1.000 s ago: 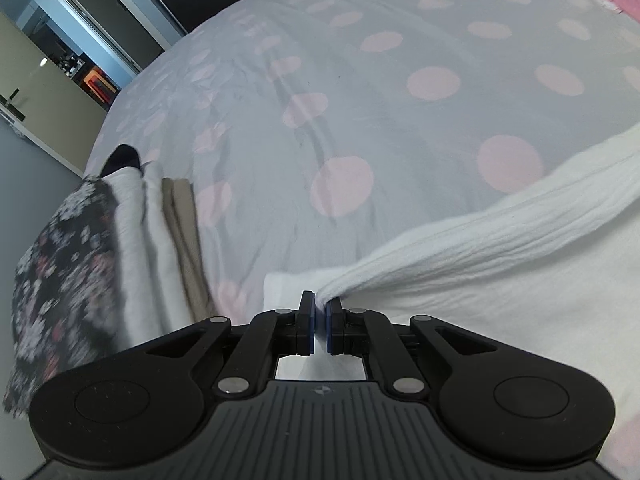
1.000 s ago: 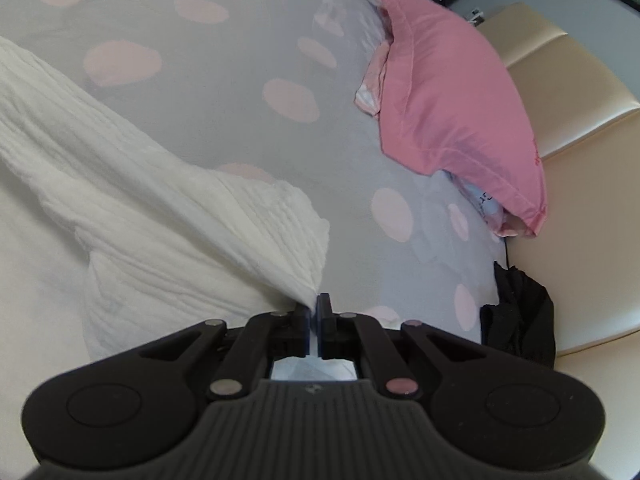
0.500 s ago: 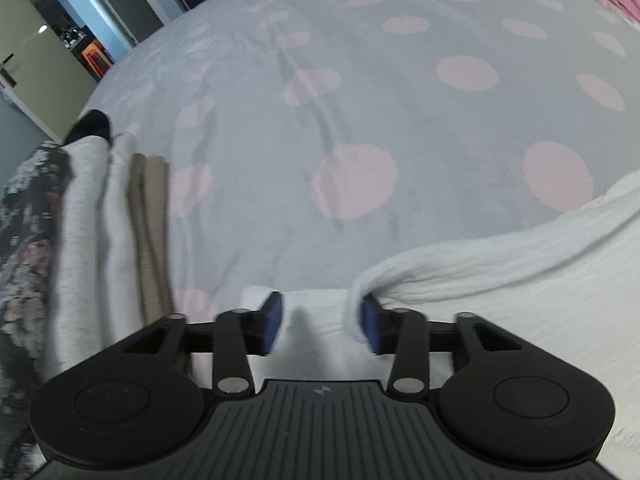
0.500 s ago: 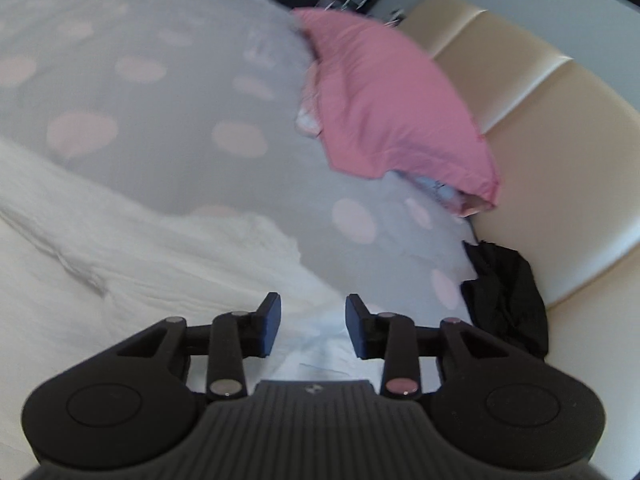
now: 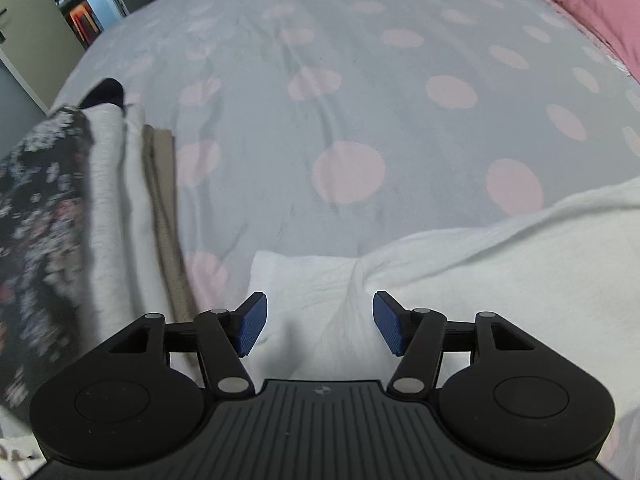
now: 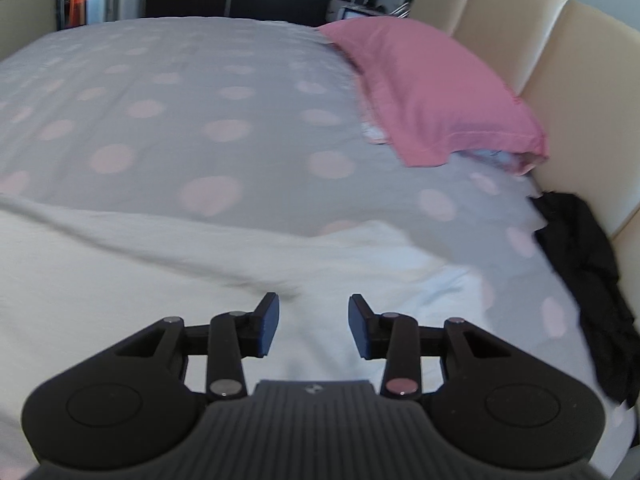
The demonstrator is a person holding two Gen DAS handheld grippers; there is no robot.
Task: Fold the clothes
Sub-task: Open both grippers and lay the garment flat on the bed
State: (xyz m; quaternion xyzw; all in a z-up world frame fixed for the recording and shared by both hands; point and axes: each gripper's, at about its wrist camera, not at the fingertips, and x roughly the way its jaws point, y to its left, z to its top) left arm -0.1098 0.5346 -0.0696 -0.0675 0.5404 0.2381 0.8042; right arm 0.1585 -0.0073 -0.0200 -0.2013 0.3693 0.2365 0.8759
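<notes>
Lying flat on the spotted bed (image 5: 400, 128), the white garment (image 5: 500, 264) spreads beneath both tools. Left tool (image 5: 319, 322) and right tool (image 6: 313, 326) hover over it, jaws opening, pads apart and gripping nothing; folded clothes (image 5: 100, 208) stack beside the left tool.

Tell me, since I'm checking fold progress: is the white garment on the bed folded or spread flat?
Partly folded: the white garment has one edge doubled over in a thick rolled ridge, lying loose on the dotted bedspread, in neither gripper.
</notes>
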